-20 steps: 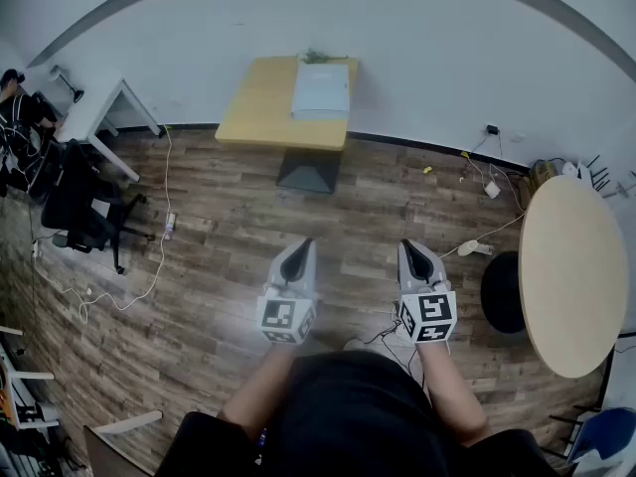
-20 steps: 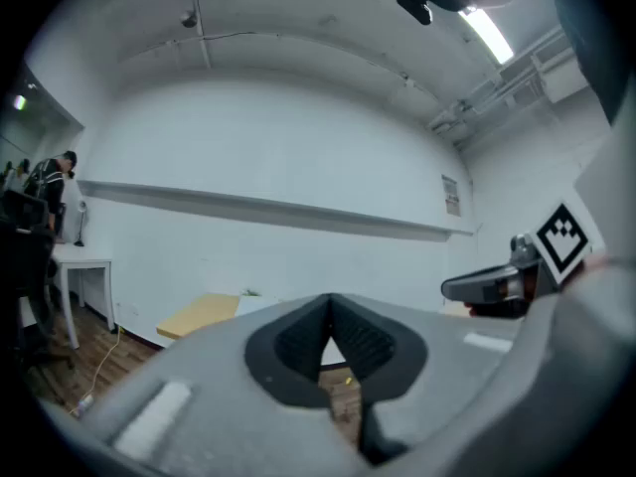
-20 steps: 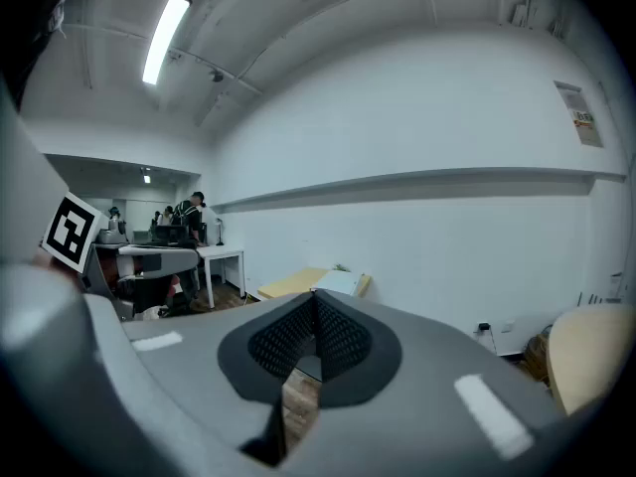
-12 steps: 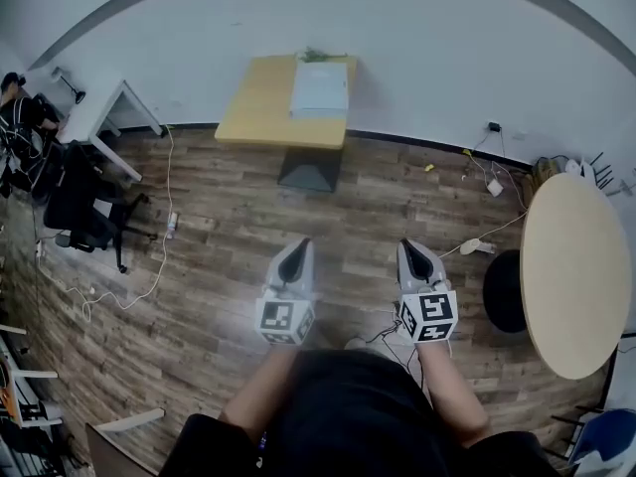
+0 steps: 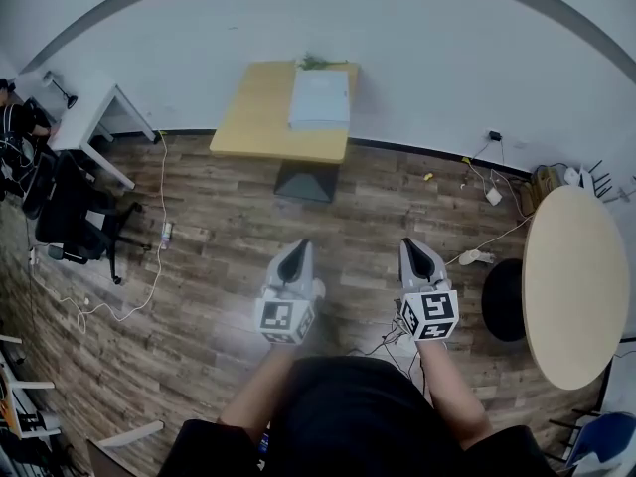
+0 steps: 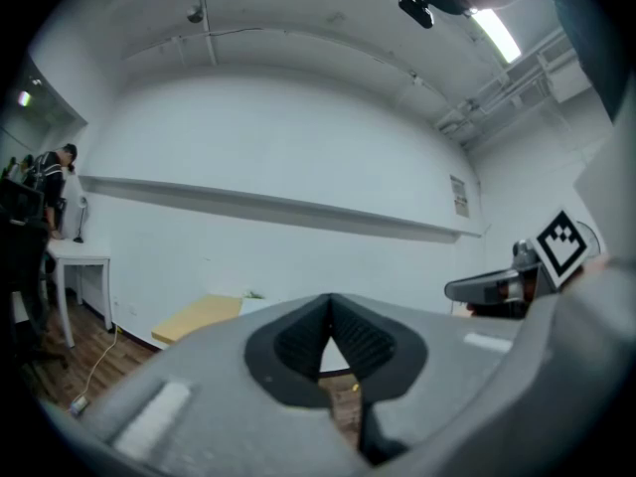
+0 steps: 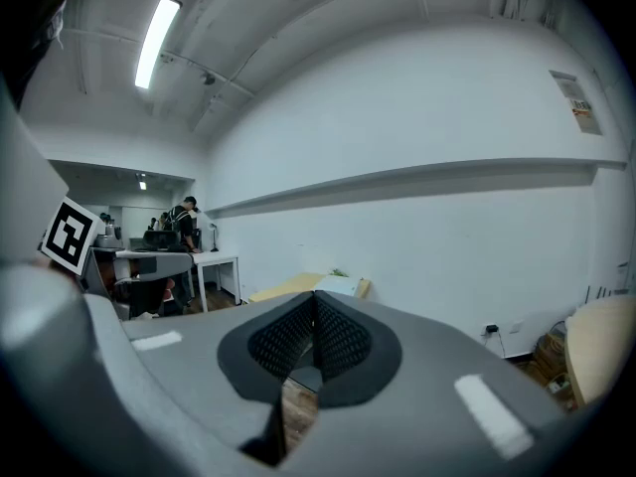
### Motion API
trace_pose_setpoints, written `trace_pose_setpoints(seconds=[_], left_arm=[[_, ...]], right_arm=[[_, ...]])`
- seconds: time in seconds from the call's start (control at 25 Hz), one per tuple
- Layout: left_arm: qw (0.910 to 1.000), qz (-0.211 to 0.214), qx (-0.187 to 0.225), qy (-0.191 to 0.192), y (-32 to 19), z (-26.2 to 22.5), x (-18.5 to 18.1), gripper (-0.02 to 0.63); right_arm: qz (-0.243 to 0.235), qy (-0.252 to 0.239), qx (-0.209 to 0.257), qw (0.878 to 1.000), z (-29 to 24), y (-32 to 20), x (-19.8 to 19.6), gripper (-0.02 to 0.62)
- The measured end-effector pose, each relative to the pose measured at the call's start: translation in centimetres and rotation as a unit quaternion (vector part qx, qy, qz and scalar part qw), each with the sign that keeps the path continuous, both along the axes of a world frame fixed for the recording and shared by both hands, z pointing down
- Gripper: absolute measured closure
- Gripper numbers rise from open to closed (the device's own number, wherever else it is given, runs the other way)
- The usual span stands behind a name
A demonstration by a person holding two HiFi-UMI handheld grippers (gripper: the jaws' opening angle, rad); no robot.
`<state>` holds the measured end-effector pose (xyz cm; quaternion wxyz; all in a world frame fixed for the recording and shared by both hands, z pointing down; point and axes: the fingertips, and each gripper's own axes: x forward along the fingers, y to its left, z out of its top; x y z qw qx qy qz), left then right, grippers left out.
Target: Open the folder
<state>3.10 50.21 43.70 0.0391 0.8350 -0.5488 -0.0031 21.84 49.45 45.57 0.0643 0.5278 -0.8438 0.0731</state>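
The left gripper (image 5: pixel 295 249) is pressed together: in its own view (image 6: pixel 330 301) the two ribbed black pads meet at a sharp point, set in smooth grey moulded plastic, and nothing is between them. The right gripper (image 5: pixel 412 246) is the same, its cross-hatched black pads (image 7: pixel 338 338) touching at the tips (image 7: pixel 315 298) with only a narrow slit below them, through which the floor shows. Each gripper carries a white cube printed with black square markers at its rear and is held out level, side by side, in front of the person's dark-clothed body.

Under them lies a floor (image 5: pixel 199 276) of mottled brown wood planks, with thin pale cables (image 5: pixel 149 266) trailing across it.

The folder (image 5: pixel 320 97) is well apart from both grippers, straight ahead by the wall: a flat, pale blue-white rectangle lying closed on a square counter (image 5: pixel 260 107) with a matt yellow wood top and a dark wedge-shaped base. In the right gripper view the folder (image 7: pixel 336 284) shows just above the pad tips.

To the right stands a round table (image 5: pixel 571 276) with a light wood top. To the left is a black office chair (image 5: pixel 75 212). The wall (image 5: pixel 417 58) behind is plain white.
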Motion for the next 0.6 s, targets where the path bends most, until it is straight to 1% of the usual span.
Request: trace_pose_setpoints(seconds=[0.08,0.24,0.44,0.6], left_arm=[[1.0000,0.004,-0.002,0.000,-2.8,0.3,-0.9,0.604],[0.9999,0.011,-0.001,-0.012,-9.4,0.7,-2.6,0.604],[0.9998,0.019,-0.012,-0.002,-17.7,1.4,-6.0,0.604],[0.9991,0.034,-0.023,0.008,-23.6,1.4,-9.1,0.604]], right_arm=[[0.003,0.007,0.004,1.000,0.4,-2.9,-0.7,0.592],[0.010,0.017,0.000,1.000,1.1,-9.9,-1.9,0.593],[0.031,0.016,-0.013,0.999,0.7,-17.9,-4.3,0.592],[0.046,0.017,-0.027,0.998,0.3,-23.2,-6.9,0.592]])
